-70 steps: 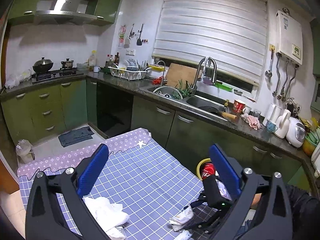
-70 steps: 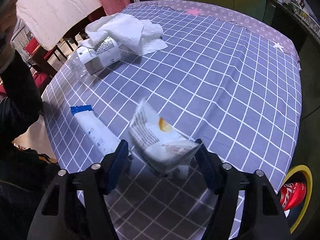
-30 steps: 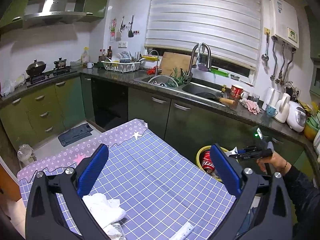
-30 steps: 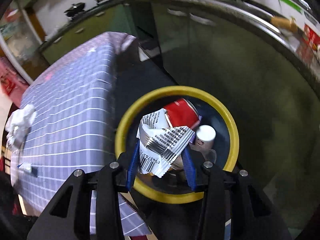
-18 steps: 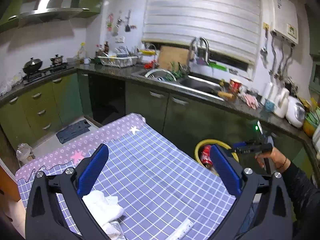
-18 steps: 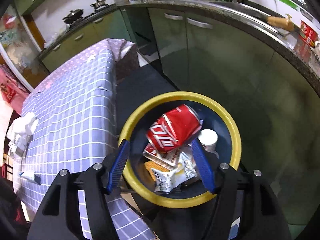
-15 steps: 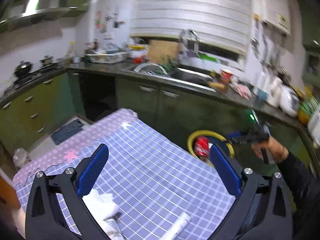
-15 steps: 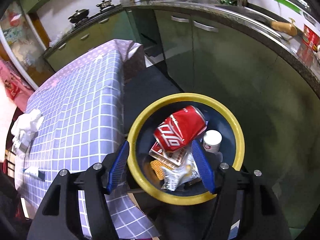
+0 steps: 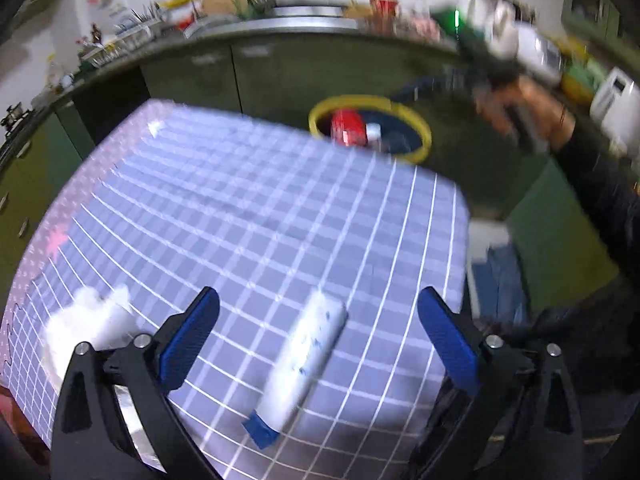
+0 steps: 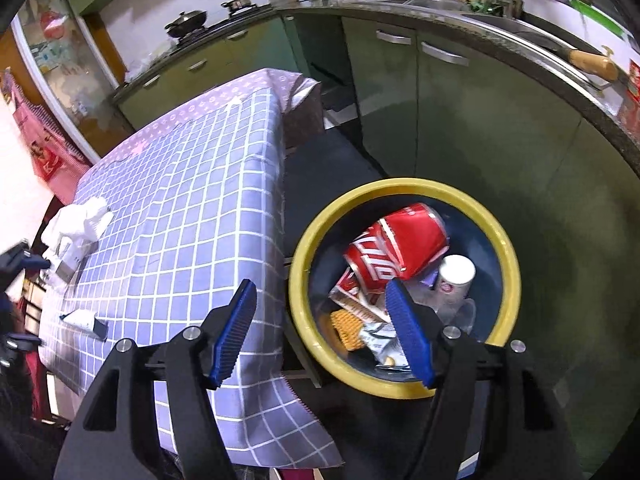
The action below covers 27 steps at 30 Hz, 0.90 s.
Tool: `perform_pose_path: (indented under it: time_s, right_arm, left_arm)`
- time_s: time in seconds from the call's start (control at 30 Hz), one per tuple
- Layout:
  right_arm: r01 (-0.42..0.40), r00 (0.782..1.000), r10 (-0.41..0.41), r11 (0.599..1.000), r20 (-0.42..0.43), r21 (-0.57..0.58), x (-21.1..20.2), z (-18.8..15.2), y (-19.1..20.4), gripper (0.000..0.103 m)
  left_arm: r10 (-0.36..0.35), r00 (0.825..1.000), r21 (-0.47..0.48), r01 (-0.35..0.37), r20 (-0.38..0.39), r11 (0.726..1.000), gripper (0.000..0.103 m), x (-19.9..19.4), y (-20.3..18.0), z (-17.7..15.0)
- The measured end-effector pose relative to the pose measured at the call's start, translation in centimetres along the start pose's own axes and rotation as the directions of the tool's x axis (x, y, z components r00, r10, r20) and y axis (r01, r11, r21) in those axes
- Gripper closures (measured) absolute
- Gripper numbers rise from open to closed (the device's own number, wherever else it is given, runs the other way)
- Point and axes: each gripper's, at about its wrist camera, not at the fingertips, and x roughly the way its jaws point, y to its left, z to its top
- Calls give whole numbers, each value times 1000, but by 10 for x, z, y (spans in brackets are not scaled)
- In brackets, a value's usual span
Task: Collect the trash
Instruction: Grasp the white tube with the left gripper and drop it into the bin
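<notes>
Jaws wide apart on both grippers, nothing held. Left gripper frames white tube on checked table, lower centre. Right gripper hangs over yellow bin holding red can, right of centre.

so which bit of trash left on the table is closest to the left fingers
The white tube with the blue end, lying right between the open left fingers. The crumpled white tissue sits off to their left, outside them.

No legible text on anything
</notes>
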Motion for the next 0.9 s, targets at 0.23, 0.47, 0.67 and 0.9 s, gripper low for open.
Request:
perform_pose_path:
  time_s: [0.23, 0.47, 0.67, 0.9]
  right_arm:
    - [-32, 999, 32, 999, -10, -35, 4, -4, 12, 36]
    - [-48, 999, 48, 998, -13, -47, 5, -5, 15, 36]
    - [-57, 998, 56, 997, -9, -45, 3, -4, 14, 36]
    - [-69, 998, 70, 997, 7, -45, -1, -6, 12, 36]
  left_arm:
    - [-28, 992, -30, 24, -126, 999, 34, 42, 8, -20]
    - [5, 986, -10, -6, -166, 1000, 50, 54, 4, -26]
    - [3, 983, -24, -7, -183, 1000, 64, 51, 5, -26]
    - [-37, 984, -88, 22, -174, 996, 82, 43, 11, -31]
